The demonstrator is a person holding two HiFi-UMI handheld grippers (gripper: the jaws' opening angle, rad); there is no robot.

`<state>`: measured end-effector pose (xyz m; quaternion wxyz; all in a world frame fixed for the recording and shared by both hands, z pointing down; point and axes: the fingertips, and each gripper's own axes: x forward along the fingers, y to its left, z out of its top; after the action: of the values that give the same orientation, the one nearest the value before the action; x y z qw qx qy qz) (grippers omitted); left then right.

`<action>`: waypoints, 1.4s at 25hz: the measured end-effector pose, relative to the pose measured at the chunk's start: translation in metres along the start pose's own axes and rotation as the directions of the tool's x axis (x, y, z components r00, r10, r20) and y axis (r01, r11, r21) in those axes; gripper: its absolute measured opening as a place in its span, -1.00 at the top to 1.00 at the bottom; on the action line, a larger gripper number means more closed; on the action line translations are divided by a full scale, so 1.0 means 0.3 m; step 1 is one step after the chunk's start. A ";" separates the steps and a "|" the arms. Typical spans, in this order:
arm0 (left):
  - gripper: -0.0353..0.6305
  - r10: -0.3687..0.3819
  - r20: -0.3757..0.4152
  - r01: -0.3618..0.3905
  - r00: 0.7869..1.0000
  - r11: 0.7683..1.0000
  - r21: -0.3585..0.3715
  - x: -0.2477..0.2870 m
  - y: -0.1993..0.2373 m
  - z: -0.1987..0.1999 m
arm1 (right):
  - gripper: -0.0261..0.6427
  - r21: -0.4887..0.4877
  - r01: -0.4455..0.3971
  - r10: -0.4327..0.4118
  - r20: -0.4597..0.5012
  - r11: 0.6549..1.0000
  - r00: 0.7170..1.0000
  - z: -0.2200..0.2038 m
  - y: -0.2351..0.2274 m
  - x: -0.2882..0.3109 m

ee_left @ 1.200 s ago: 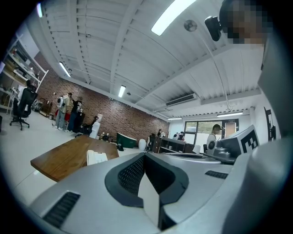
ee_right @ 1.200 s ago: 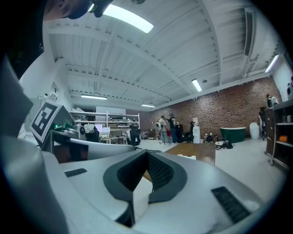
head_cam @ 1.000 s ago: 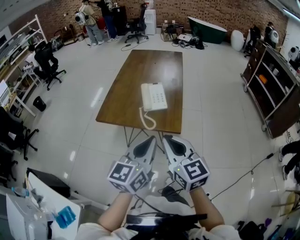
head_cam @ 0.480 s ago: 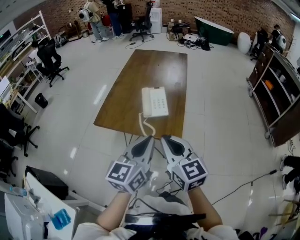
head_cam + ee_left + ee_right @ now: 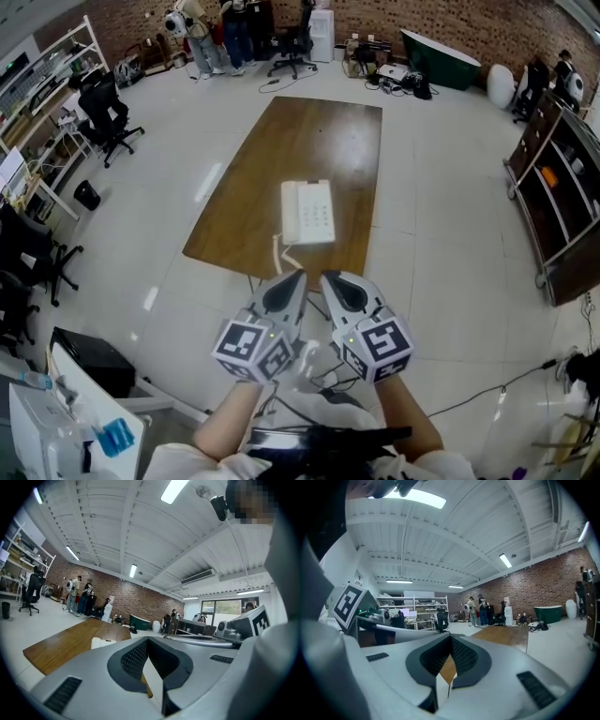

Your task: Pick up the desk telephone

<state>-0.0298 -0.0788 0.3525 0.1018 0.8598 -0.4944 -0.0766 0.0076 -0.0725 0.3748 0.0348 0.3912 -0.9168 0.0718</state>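
A white desk telephone with a coiled cord lies near the close end of a long wooden table. In the head view my left gripper and right gripper are held side by side just short of the table's near edge, both shut and holding nothing. The left gripper view shows the telephone small above its own shut jaws, well ahead. In the right gripper view the shut jaws point along the table; the telephone is hidden there.
Pale tiled floor surrounds the table. Black office chairs and white shelving stand at the left, dark shelves at the right. People stand at the far brick wall by a green tub. Cables trail on the floor.
The table and telephone have drawn closer and lower in the head view as both grippers advanced toward the table's near edge. Both stayed shut.
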 end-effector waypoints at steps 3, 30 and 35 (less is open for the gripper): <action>0.89 0.013 -0.003 -0.013 1.000 1.000 0.007 0.034 0.006 -0.001 | 0.91 -0.004 -0.019 0.019 0.011 1.000 1.000 0.014 -0.029 0.014; 0.89 0.071 -0.007 -0.071 0.997 0.997 0.004 0.188 0.061 -0.032 | 0.77 0.004 -0.076 0.076 -0.026 0.997 0.997 0.020 -0.173 0.100; 0.89 0.080 -0.002 -0.080 0.997 0.997 -0.015 0.226 0.125 -0.038 | 0.77 0.004 -0.072 0.072 -0.047 0.997 0.996 0.003 -0.200 0.162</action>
<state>-0.0247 -0.1548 0.3708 0.1117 0.8385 -0.5280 -0.0757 0.0173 -0.1484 0.3860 0.0536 0.3561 -0.9292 0.0832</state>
